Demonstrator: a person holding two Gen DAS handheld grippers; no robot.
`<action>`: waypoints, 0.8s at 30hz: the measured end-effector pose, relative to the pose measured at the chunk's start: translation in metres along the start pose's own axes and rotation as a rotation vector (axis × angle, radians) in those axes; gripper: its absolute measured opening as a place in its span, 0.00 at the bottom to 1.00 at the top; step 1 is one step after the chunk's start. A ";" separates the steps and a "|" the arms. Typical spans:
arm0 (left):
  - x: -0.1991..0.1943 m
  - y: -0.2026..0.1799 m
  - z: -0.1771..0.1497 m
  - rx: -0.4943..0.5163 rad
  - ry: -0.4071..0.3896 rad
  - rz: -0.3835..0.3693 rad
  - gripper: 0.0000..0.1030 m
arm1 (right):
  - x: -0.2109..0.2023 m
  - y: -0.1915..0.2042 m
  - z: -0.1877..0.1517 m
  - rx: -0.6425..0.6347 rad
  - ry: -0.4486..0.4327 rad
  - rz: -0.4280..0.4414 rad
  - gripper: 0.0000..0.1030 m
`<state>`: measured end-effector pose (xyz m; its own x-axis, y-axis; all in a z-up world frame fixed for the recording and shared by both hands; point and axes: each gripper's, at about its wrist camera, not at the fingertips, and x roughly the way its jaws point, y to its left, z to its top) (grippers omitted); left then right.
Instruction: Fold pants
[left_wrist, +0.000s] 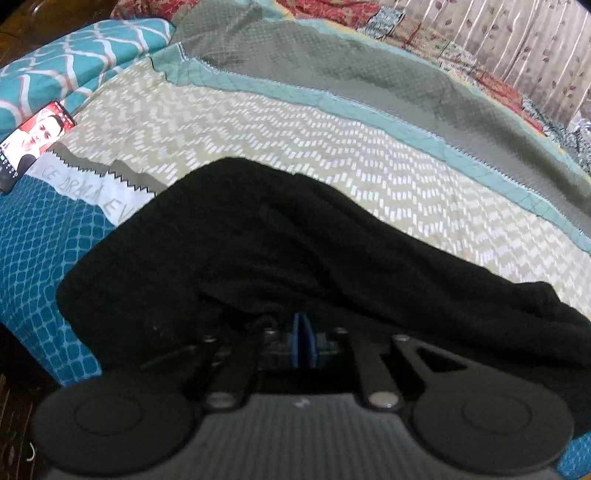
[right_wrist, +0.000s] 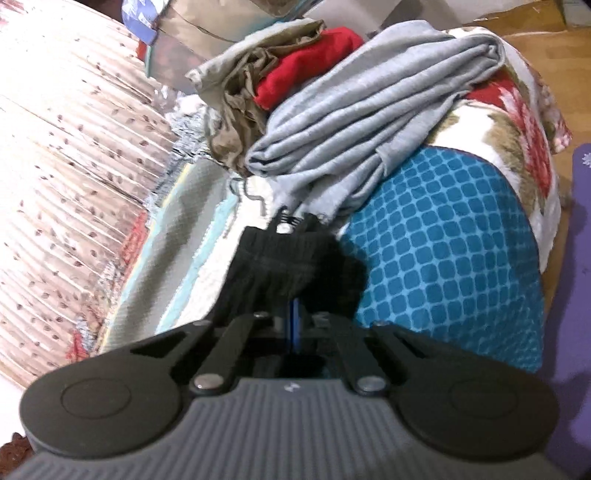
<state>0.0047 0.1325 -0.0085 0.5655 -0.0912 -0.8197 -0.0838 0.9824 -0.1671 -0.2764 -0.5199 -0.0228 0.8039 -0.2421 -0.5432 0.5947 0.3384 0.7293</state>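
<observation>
One phone (left_wrist: 35, 142) lies at the left on the bed (left_wrist: 332, 177). One pair of black pants (left_wrist: 258, 251) lies on the bed. The left gripper (left_wrist: 303, 341) is pinched tight on the pants. The right gripper (right_wrist: 295, 325) pinches their waistband. Behind it sits one pile of clothes (right_wrist: 351, 122).

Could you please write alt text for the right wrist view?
The right hand-held gripper is shut on the ribbed waistband of black pants over a patterned bedspread. Beyond them lies folded grey clothing with a red garment.
</observation>
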 end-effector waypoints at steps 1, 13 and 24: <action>-0.001 -0.002 0.001 0.001 0.000 0.005 0.07 | 0.001 -0.002 0.000 0.012 0.003 0.010 0.04; -0.020 -0.032 0.005 0.041 -0.043 -0.103 0.12 | 0.010 0.004 0.004 -0.092 0.014 -0.058 0.12; -0.006 -0.083 0.015 0.195 -0.010 -0.098 0.12 | 0.003 -0.003 -0.002 -0.097 -0.067 -0.100 0.11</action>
<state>0.0204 0.0543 0.0184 0.5717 -0.1875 -0.7987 0.1316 0.9819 -0.1363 -0.2755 -0.5194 -0.0274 0.7414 -0.3376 -0.5800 0.6708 0.3947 0.6278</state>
